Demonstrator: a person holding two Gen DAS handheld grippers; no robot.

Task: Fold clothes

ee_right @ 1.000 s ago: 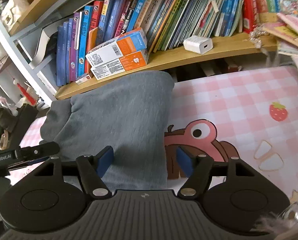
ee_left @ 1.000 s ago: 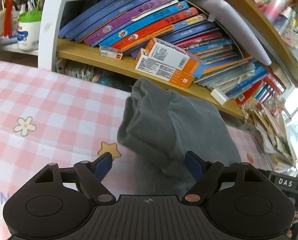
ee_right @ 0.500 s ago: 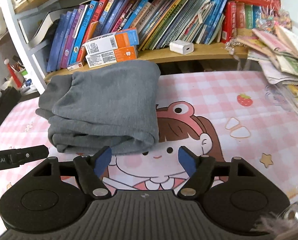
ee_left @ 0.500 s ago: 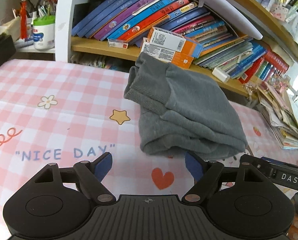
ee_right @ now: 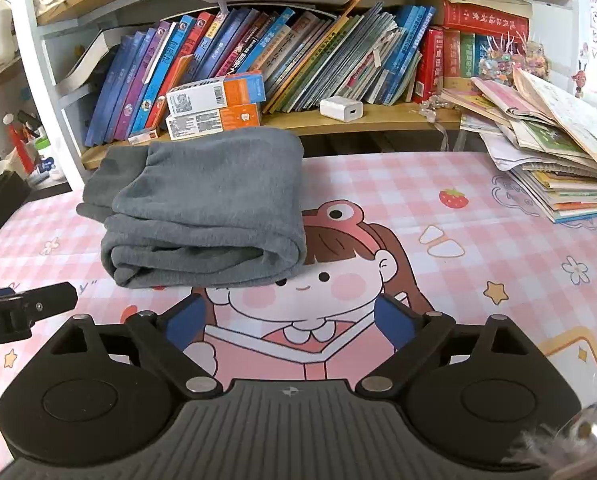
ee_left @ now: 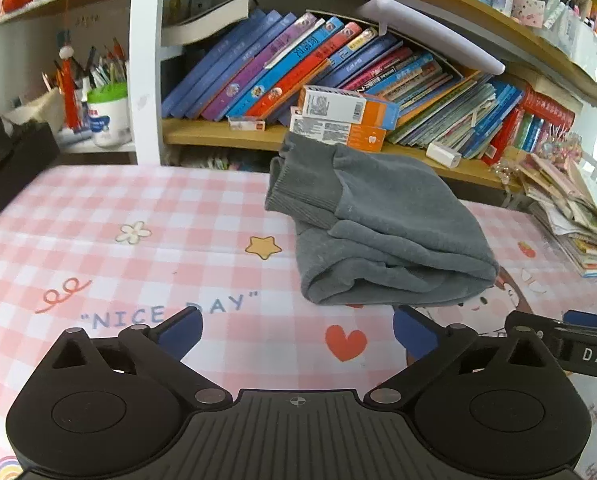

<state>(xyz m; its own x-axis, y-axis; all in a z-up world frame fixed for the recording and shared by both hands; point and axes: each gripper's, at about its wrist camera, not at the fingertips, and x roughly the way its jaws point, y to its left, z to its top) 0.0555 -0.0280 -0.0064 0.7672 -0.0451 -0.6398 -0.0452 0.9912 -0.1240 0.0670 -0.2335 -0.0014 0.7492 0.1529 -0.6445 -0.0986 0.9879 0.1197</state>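
A grey knit garment lies folded in a thick bundle on the pink checked tablecloth, close to the bookshelf. It also shows in the right wrist view, ribbed cuff end at the left. My left gripper is open and empty, a short way in front of the bundle's near edge. My right gripper is open and empty, in front of the bundle and slightly right of it. Each gripper's side shows at the edge of the other's view.
A wooden shelf of leaning books runs behind the garment, with orange and white boxes and a white charger. A stack of magazines sits at the right. A pen cup stands at the far left.
Both grippers have pulled back and away from the garment, which they hovered right over a second ago. The folded bundle stays in place on the cloth.
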